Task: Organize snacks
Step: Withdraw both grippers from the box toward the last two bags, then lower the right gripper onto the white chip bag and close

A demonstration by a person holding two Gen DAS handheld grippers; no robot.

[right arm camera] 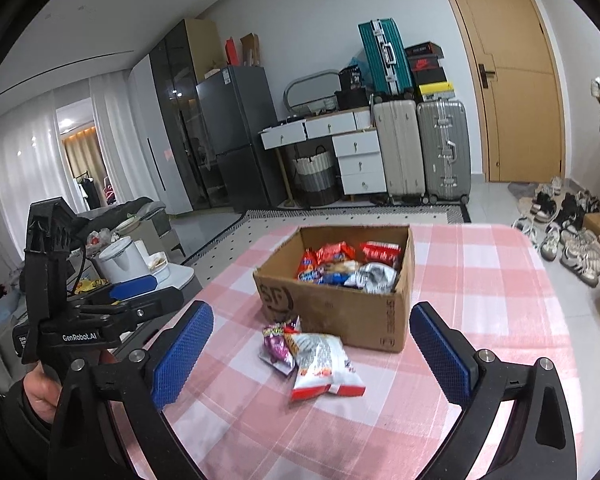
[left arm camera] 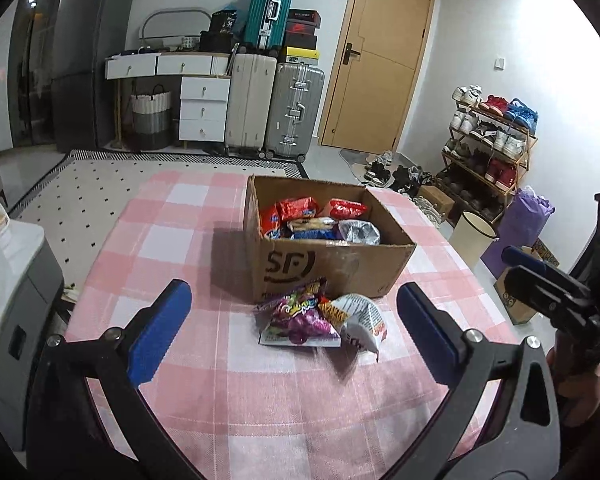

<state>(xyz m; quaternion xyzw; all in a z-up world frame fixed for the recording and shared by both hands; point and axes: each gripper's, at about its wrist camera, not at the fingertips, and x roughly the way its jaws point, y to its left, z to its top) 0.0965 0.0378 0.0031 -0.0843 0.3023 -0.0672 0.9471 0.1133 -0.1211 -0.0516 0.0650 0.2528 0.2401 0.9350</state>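
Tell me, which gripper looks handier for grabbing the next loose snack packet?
Probably the left gripper: the purple packet lies centred between its open jaws. For the right gripper, the white packet is equally central, so either could start.

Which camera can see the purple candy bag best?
The left wrist view shows the purple candy bag best: its whole front faces the camera. In the right wrist view the purple bag is half hidden under the white snack packet, so only one end peeks out.
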